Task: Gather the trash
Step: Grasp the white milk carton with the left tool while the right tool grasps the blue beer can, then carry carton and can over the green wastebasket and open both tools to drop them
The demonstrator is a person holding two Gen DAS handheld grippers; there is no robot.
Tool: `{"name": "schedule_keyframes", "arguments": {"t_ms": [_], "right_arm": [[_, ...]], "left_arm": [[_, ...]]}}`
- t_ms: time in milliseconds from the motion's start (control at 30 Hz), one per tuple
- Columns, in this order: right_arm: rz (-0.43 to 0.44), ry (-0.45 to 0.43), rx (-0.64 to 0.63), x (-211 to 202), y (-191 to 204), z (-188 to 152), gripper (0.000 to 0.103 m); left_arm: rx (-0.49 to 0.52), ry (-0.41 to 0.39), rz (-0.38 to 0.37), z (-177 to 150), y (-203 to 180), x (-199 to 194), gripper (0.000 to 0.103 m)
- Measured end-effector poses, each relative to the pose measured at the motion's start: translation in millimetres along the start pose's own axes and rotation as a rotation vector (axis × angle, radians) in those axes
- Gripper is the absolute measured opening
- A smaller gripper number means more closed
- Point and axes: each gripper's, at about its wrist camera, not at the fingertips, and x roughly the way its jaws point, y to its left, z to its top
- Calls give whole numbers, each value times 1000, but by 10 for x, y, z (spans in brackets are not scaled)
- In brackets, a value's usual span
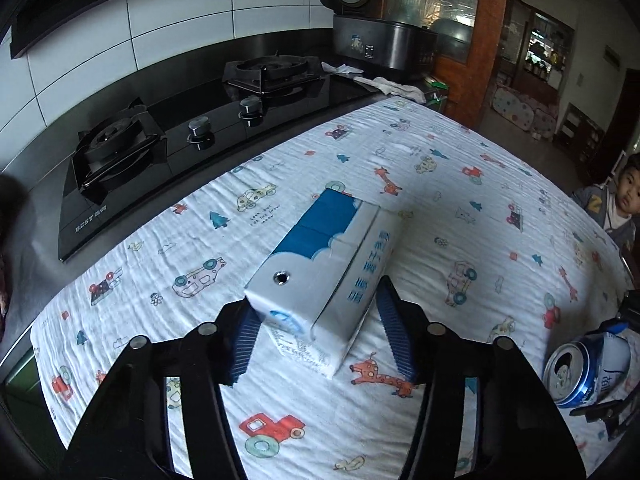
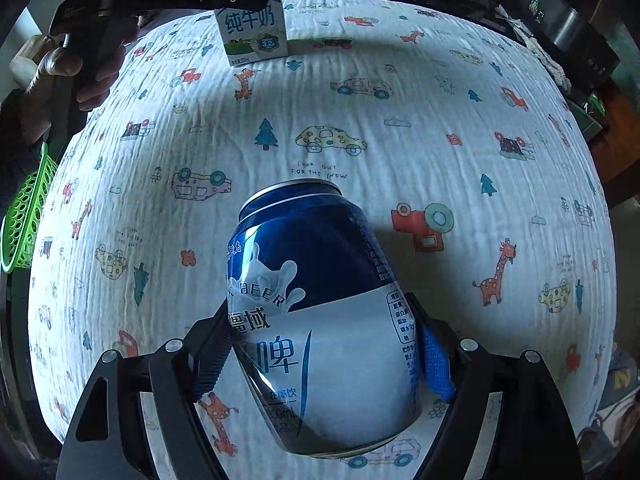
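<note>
This is a kitchen. A stove point(image 1: 160, 152) sits in the desk point(image 1: 40, 216), and next to it a white cloth point(image 2: 360, 120) with little cars, trees and giraffes covers the top.

The carton point(image 1: 320, 240) is on the cloth, near the stove side. From the left camera, its end with the small straw hole faces the camera. Its long side runs away from the camera, toward the far end of the cloth. From the right camera its front looks upright, with the words the right way up. I cannot tell if it stands flat or is tipped.

The left hand-held gripper point(image 1: 316, 298) points down at a slant and has the carton between its fingers. One blue pad is against the carton's near corner. The other pad is just beside the far side, and I cannot tell if it is pressing. A hand point(image 2: 68, 68) holds this gripper from behind.

The can point(image 2: 312, 280) is blue and white and dented. It is over the cloth, well apart from the carton. Its top points away from the right camera, so its long side runs along the fingers.

The right hand-held gripper point(image 2: 320, 308) points almost straight down. It is about half open and squeezes the can from both sides.

A green basket point(image 2: 24, 220) is at the cloth's edge.
</note>
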Motion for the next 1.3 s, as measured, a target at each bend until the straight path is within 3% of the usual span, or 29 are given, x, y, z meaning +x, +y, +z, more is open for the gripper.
{"name": "schedule_keyframes", "arguments": {"t_ms": [233, 467, 733, 1033, 1300], "right_arm": [[17, -34, -14, -97, 122, 43, 76], [70, -74, -89, -249, 402, 103, 76], [148, -109, -237, -365, 963, 266, 76], [240, -160, -410, -494, 1846, 567, 76], [312, -170, -536, -534, 2791, 751, 76]], "left_arm": [[-78, -50, 62, -183, -11, -358, 48], [-178, -85, 114, -540, 89, -980, 48], [-279, -125, 282, -1144, 286, -1976, 47], [-442, -110, 532, -2089, 701, -2968, 48], [-559, -20, 667, -2913, 1032, -3388, 48]]}}
